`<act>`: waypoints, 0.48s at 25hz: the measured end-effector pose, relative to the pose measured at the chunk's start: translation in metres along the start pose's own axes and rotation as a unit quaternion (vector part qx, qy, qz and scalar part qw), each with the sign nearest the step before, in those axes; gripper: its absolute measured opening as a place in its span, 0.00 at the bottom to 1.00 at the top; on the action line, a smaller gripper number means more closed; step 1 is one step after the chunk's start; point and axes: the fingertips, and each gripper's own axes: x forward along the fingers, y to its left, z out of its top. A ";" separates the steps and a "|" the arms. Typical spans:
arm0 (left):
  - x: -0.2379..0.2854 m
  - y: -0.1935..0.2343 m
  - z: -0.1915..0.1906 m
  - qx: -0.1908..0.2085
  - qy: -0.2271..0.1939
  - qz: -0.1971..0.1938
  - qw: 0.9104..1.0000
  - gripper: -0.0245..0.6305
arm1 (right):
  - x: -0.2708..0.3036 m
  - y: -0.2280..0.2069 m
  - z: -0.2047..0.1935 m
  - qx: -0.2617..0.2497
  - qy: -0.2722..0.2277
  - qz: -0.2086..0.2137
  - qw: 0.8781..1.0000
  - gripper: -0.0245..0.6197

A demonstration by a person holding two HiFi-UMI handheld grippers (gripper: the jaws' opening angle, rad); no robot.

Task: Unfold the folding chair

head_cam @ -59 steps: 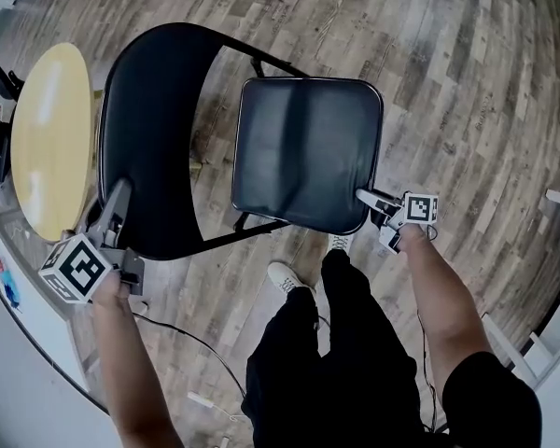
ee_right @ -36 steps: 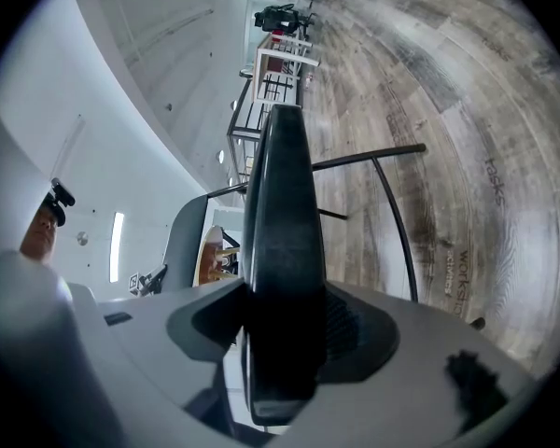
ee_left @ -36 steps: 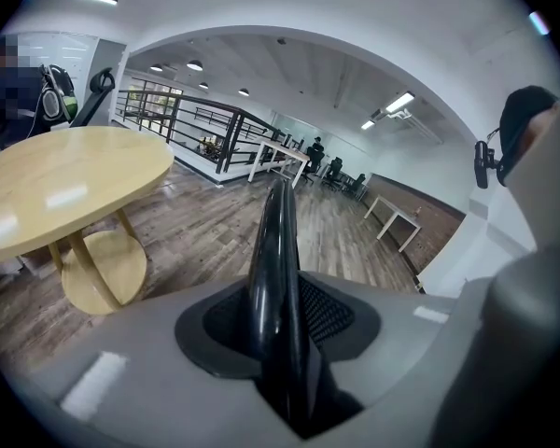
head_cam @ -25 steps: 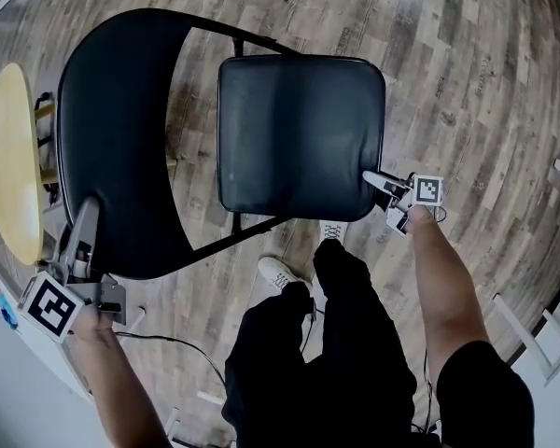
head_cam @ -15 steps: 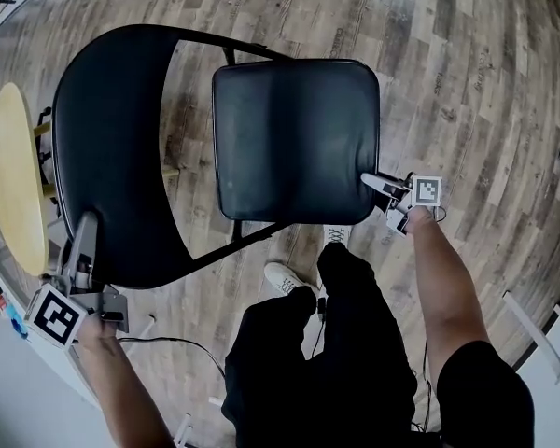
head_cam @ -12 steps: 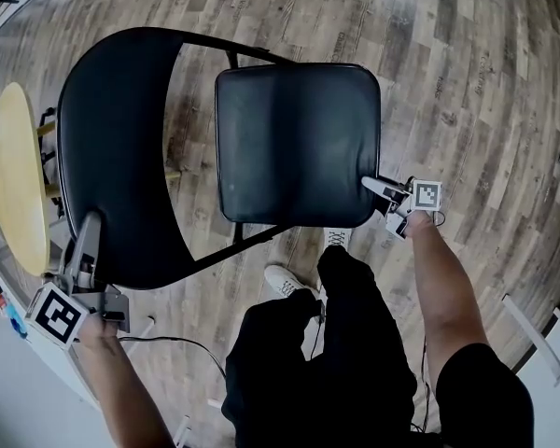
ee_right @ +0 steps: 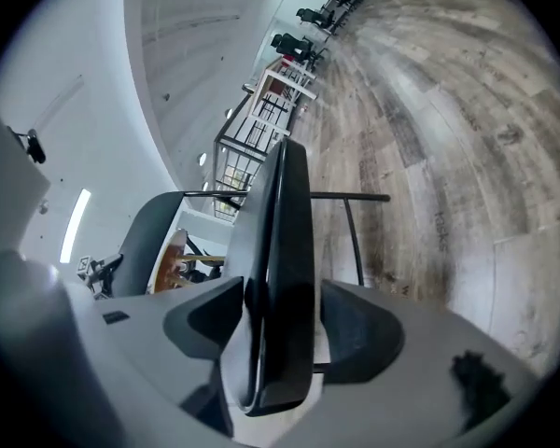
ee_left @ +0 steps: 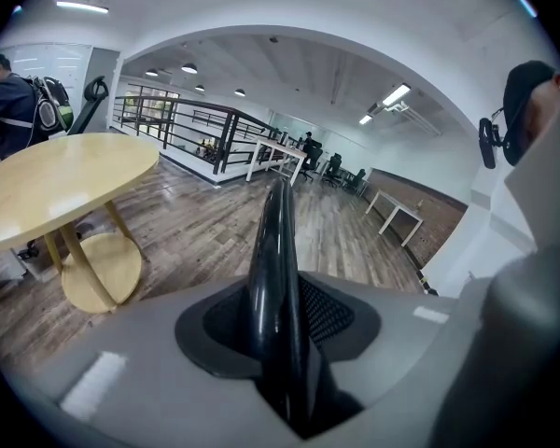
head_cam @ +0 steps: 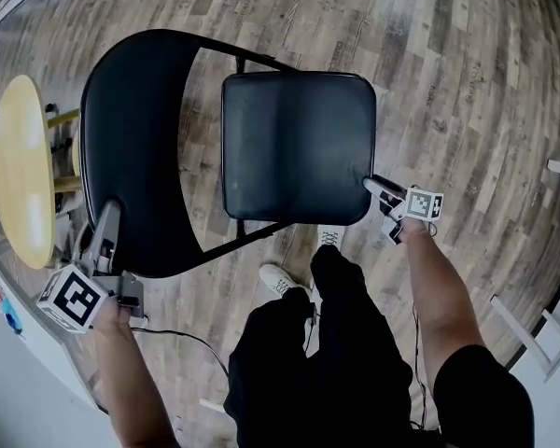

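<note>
1. Tipping is the main risk: the folding chair (head_cam: 168, 157) stands on the wooden floor (head_cam: 448, 82) beside a round yellow table (head_cam: 19, 166), steadied only by the left gripper (head_cam: 107, 217), whose jaws clamp the backrest (head_cam: 140, 110) edge.
2. The seat (head_cam: 297, 147) could spring up, I judge: the right gripper (head_cam: 375, 187) jaws have just been opening, its corner loose between them.
3. Black glossy padding, thin dark tubes, seat near level.
</note>
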 end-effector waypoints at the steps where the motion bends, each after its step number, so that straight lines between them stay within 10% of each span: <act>1: 0.000 0.001 -0.001 0.002 0.001 0.004 1.000 0.24 | -0.006 0.002 0.003 -0.008 -0.001 -0.017 1.000 0.43; 12: 0.004 0.000 -0.007 0.026 0.000 0.026 0.999 0.26 | -0.058 0.085 0.036 -0.024 -0.017 -0.056 0.998 0.43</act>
